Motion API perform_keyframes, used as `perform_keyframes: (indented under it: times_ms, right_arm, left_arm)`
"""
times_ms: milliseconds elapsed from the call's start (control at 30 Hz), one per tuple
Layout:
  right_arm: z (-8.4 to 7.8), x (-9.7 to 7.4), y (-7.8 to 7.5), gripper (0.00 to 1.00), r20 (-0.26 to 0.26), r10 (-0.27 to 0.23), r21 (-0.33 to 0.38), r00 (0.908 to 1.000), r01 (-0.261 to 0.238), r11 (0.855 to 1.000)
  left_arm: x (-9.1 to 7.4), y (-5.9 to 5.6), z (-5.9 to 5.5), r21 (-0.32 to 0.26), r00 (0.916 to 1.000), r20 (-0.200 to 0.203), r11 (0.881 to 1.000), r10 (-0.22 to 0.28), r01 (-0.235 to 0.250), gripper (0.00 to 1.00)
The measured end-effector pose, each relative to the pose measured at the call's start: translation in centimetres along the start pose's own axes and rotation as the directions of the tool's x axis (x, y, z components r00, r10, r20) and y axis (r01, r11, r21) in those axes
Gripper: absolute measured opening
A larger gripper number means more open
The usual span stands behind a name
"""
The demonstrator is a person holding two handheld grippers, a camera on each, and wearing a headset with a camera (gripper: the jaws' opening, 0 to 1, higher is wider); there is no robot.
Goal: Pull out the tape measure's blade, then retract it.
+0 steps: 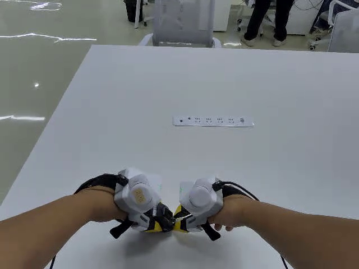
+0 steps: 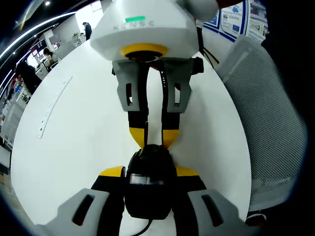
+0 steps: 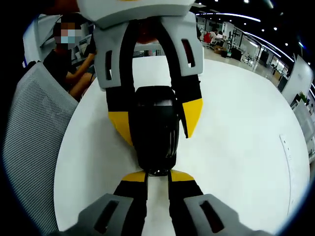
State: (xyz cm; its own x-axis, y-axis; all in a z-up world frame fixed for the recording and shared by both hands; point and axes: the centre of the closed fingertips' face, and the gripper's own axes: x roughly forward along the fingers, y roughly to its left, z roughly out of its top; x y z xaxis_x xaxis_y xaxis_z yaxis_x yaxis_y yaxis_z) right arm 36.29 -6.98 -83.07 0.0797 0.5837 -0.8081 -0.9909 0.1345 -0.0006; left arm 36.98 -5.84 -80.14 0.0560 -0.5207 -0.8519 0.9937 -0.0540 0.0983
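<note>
White table [image 1: 224, 78] in an open hall. The tape measure [image 3: 156, 130], a black case, sits just above the table's near edge, between your two grippers, which meet tip to tip. Your left gripper [image 2: 149, 171] has its jaws spread around the case and clamps it by its sides. Your right gripper [image 3: 157, 176] has its jaws narrowed to a slit at the case's front end; you cannot tell whether they pinch the blade's hook. A power strip [image 1: 213, 121] lies mid-table, well apart. A chair [image 1: 182, 22] stands at the far edge.
</note>
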Motion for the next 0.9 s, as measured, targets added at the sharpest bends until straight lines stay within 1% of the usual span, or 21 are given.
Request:
perform_keyframes:
  times_ms: [33, 167, 200, 333, 500, 567, 633, 767, 900]
  right_arm:
    - [-0.02, 0.03, 0.0, 0.16, -0.002, 0.0, 0.0, 1.0, 0.0, 1.0]
    - [-0.33, 0.51, 0.13, 0.16, -0.029, -0.01, -0.044, 0.9995, 0.009, 0.999]
    - [-0.24, 0.6, 0.26, 0.16, -0.028, -0.002, -0.042, 0.9996, 0.001, 0.999]
    - [-0.29, 0.36, 0.17, 0.15, -0.019, -0.002, -0.022, 0.9998, 0.002, 1.0]
    - [-0.36, 0.46, 0.11, 0.14, -0.027, -0.004, -0.018, 0.9996, 0.004, 1.0]
    - [-0.38, 0.34, 0.18, 0.13, -0.028, -0.006, -0.006, 0.9996, 0.006, 1.0]
    - [-0.45, 0.33, 0.11, 0.13, -0.027, -0.008, 0.0, 0.9996, 0.008, 1.0]
    - [-0.61, 0.16, 0.15, 0.13, -0.03, 0.001, 0.011, 0.9995, -0.001, 1.0]
    - [-1.02, -0.02, 0.11, 0.12, -0.041, 0.005, 0.025, 0.9991, -0.004, 1.0]
  left_arm:
    - [0.01, 0.03, -0.03, 0.0, 1.0, -0.001, 1.0, 0.001, -0.001, 0.32]
    - [0.03, 0.04, 0.0, -0.004, 1.0, 0.002, 1.0, 0.002, -0.002, 0.32]
    - [0.03, 0.05, 0.0, -0.005, 1.0, 0.004, 1.0, 0.002, -0.002, 0.33]
    - [0.07, 0.06, -0.05, -0.002, 1.0, 0.0, 1.0, 0.002, -0.002, 0.33]
    - [0.08, -0.03, -0.11, 0.003, 1.0, -0.009, 1.0, -0.001, 0.001, 0.32]
    - [0.1, -0.08, -0.14, 0.02, 0.9999, -0.01, 1.0, -0.004, 0.004, 0.32]
    - [0.09, -0.12, -0.13, 0.022, 1.0, -0.007, 1.0, -0.005, 0.005, 0.32]
    - [0.1, -0.18, -0.09, 0.036, 0.9999, -0.009, 0.999, -0.007, 0.007, 0.32]
    - [0.09, -0.14, -0.11, 0.032, 0.9999, -0.008, 0.999, -0.007, 0.007, 0.32]
